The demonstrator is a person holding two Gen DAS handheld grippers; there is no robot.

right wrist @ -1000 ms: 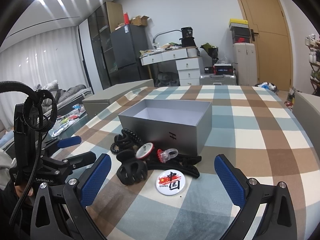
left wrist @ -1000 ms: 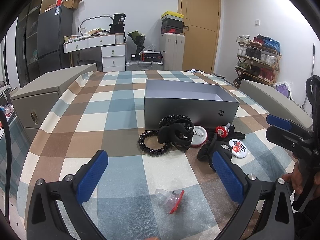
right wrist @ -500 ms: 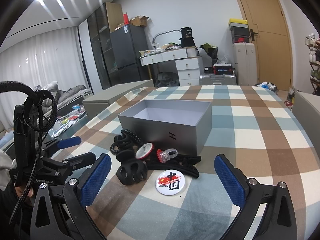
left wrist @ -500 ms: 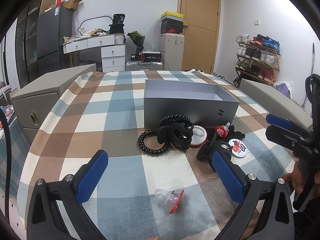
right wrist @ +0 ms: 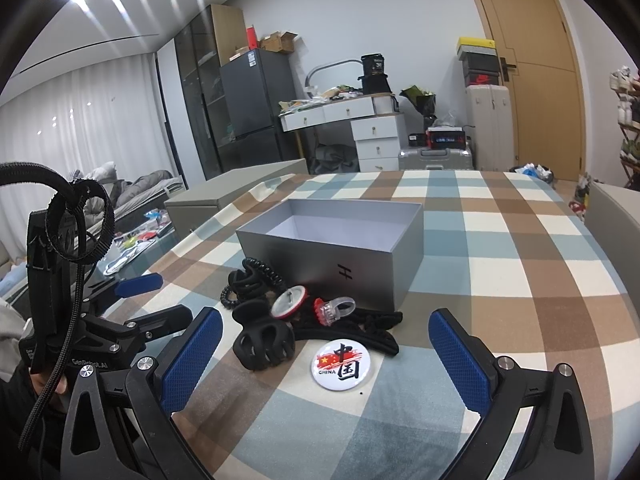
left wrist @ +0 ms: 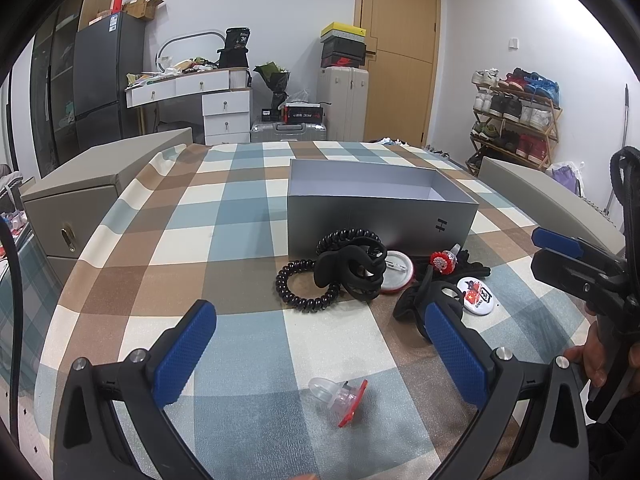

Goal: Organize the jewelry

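Right gripper (right wrist: 325, 350) spread wide, empty, over checked cloth (right wrist: 520, 280). Badge (right wrist: 340, 365) between fingers; claw clip (right wrist: 264, 340) beside it; grey box (right wrist: 360, 256) behind.
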